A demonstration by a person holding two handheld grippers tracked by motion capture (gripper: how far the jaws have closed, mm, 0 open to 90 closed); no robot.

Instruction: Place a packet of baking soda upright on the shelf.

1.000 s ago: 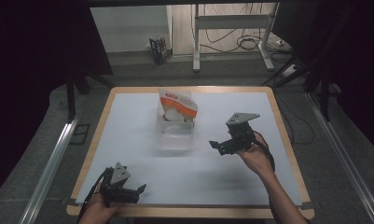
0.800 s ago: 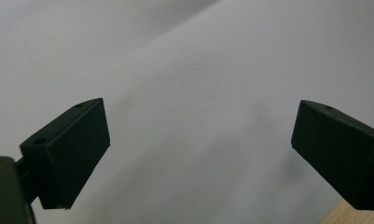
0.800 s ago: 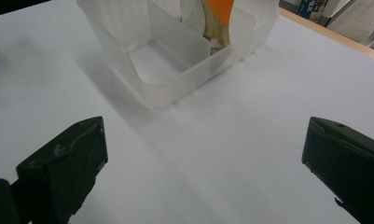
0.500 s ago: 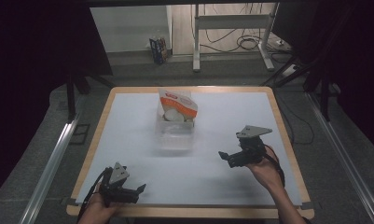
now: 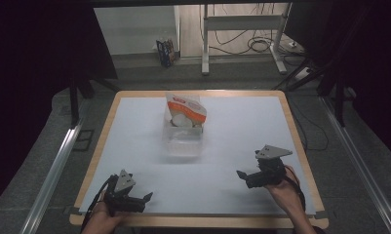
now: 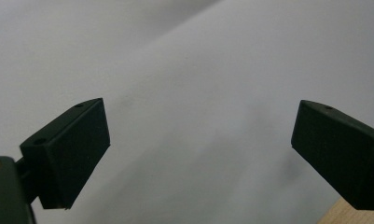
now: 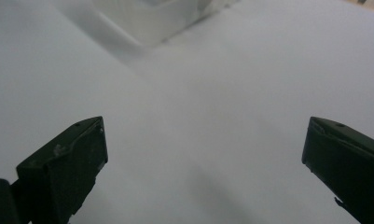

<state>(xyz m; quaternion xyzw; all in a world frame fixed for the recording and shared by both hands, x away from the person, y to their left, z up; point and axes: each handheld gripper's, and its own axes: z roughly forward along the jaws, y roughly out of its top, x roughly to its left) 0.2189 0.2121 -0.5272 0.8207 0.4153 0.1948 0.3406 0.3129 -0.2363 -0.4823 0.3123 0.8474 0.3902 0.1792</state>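
A clear plastic box (image 5: 183, 139) sits near the middle of the white table top (image 5: 232, 126), with an orange and white bag (image 5: 185, 111) standing in its far end. My left gripper (image 5: 145, 197) rests low at the front left, open, nothing between its jaws. My right gripper (image 5: 242, 175) is held at the front right, also open and empty, jaws pointing left toward the box. In the left gripper view the wide-apart fingers (image 6: 72, 154) frame bare white surface. In the right gripper view the fingers (image 7: 68, 163) stand wide apart, and the clear box (image 7: 152, 16) shows at the top.
The table has a wooden rim (image 5: 300, 141). Beyond it stand a metal frame leg (image 5: 205, 39), loose cables (image 5: 261, 46) on the floor and a small box of items (image 5: 166, 51). A metal rail (image 5: 51, 170) runs along the left side.
My right gripper has moved back from the table's middle toward the front right edge and lower. The left gripper has stayed put.
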